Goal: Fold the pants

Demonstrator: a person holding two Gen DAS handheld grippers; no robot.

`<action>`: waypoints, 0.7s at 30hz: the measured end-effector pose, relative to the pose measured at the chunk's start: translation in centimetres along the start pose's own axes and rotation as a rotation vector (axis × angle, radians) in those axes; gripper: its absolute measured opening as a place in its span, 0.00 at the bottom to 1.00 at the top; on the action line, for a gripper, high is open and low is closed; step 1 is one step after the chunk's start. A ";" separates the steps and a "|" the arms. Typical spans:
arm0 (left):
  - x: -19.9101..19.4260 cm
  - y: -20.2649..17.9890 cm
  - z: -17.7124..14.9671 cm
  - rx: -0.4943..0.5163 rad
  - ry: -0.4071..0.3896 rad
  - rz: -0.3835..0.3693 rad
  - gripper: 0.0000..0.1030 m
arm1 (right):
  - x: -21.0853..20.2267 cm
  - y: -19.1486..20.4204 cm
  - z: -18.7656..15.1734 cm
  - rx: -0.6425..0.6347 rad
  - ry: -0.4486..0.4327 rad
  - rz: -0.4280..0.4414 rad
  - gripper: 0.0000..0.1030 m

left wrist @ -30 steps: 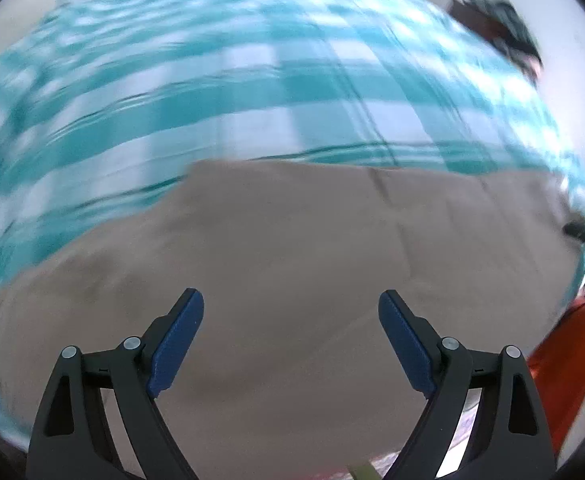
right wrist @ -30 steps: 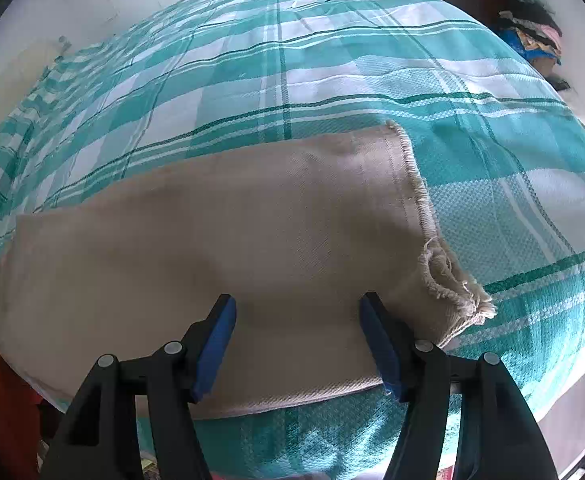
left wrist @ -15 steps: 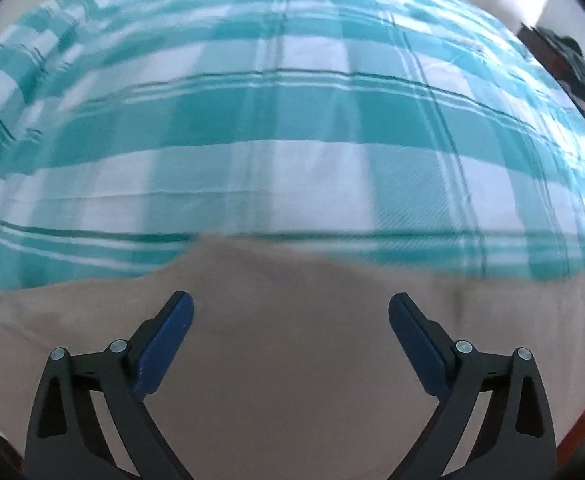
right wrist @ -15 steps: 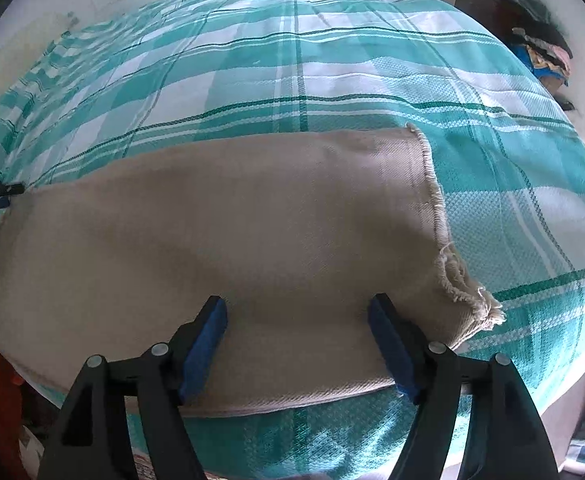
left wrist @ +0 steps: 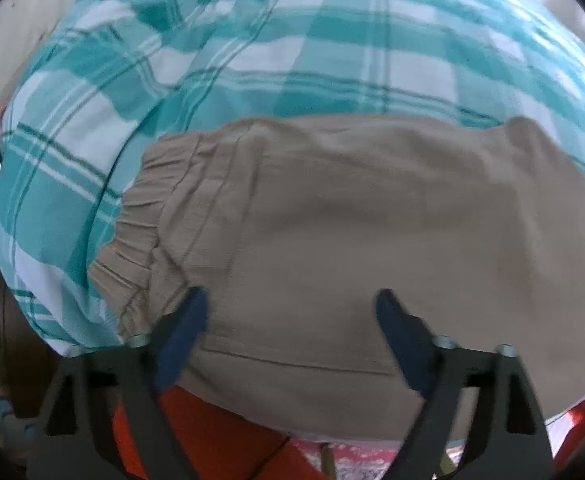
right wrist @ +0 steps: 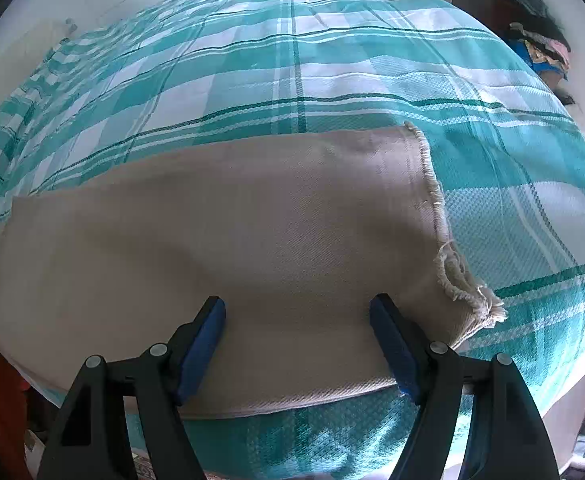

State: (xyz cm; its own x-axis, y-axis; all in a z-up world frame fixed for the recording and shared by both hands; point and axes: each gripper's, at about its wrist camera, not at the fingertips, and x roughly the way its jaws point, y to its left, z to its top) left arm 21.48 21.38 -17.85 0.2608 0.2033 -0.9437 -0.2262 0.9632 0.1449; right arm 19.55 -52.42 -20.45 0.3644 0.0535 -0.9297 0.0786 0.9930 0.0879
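The beige pants (right wrist: 232, 232) lie flat on the checked bedspread (right wrist: 332, 60). The left gripper (left wrist: 288, 312) is released above the waistband (left wrist: 140, 216); the right gripper (right wrist: 297, 320) is released near the frayed hem (right wrist: 444, 248), holding nothing.

Beige pants (right wrist: 252, 232) — teal-white plaid bedspread (right wrist: 292, 60) — blue fingers (right wrist: 202, 344).

One pants (right wrist: 232, 232), tan, under both hand-held grippers. One frayed leg end (right wrist: 448, 264) just right of right hand-held gripper (right wrist: 297, 342). One stretchy waistband (left wrist: 144, 224) just left of left hand-held gripper (left wrist: 290, 326). One bed cover (right wrist: 292, 60), teal and white checks, past both. Two hand-held grippers, two blue pads (right wrist: 202, 350) each. One clothes pile (right wrist: 540, 40) far right, up high.
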 end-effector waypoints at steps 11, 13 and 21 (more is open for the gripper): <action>-7.9 -19.3 -2.0 0.365 -0.129 -0.275 0.93 | -0.7 -0.9 -0.4 0.051 -0.026 0.057 0.73; -8.8 -25.2 -2.0 0.471 -0.142 -0.319 0.93 | -0.6 -0.9 -0.3 0.052 -0.023 0.054 0.73; -7.5 -39.8 -4.4 0.664 -0.089 -0.359 0.93 | -0.5 -0.4 -0.5 0.013 -0.020 0.032 0.73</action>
State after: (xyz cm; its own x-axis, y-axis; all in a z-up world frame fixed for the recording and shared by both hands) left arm 24.45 -19.27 -17.84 0.2929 -0.1563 -0.9433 0.4920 0.8706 0.0086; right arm 18.88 -52.80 -20.15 0.3852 0.0833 -0.9190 0.0788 0.9893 0.1227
